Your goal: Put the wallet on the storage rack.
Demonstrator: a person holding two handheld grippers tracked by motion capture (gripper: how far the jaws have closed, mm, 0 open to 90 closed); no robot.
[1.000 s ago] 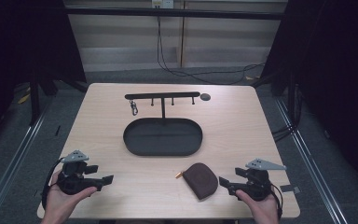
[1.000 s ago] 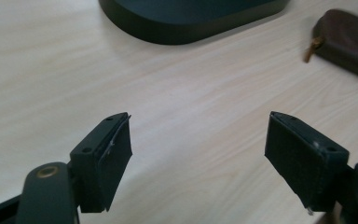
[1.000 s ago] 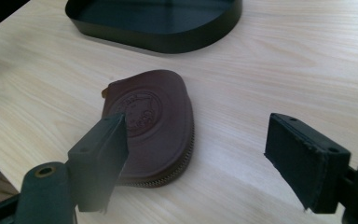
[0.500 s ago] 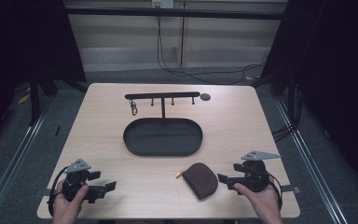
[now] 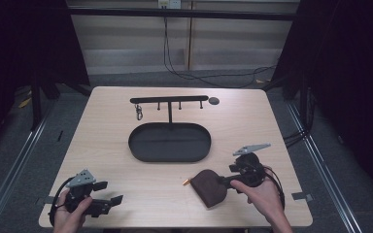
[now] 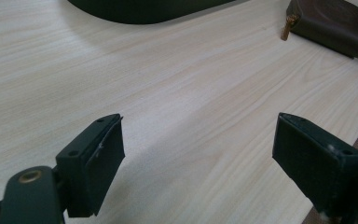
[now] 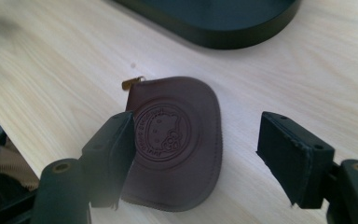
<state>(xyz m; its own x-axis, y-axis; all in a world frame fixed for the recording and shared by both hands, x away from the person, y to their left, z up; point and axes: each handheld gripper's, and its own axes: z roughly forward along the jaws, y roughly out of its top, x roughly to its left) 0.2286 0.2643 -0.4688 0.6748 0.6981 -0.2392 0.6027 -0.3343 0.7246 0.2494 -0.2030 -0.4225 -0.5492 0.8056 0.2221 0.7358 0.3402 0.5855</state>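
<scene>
A brown leather pouch [image 5: 209, 187] with a gold zip pull lies flat near the table's front edge, right of centre. My right gripper [image 5: 226, 174] points left at it. In the right gripper view the pouch [image 7: 177, 140] lies between the jaws of the right gripper [image 7: 198, 126]. They have just been closing, but the right pad stands clear of the pouch, so it is open. My left gripper [image 5: 109, 192] rests at the front left. In its own view the left gripper [image 6: 200, 126] is open over bare wood, its jaws having just opened wider, and the pouch [image 6: 335, 25] lies farther off.
A black oval tray [image 5: 135, 145] sits mid-table with a hook stand [image 5: 169, 99] rising behind it; a key ring [image 5: 139, 114] hangs from its left hook. A small dark disc [image 5: 214, 101] lies to the right of the stand. The tray's rim [image 7: 242, 35] is just beyond the pouch.
My right gripper has moved left and away from the front edge, up to the pouch. My left gripper has shifted slightly toward the front edge. The pouch has not moved.
</scene>
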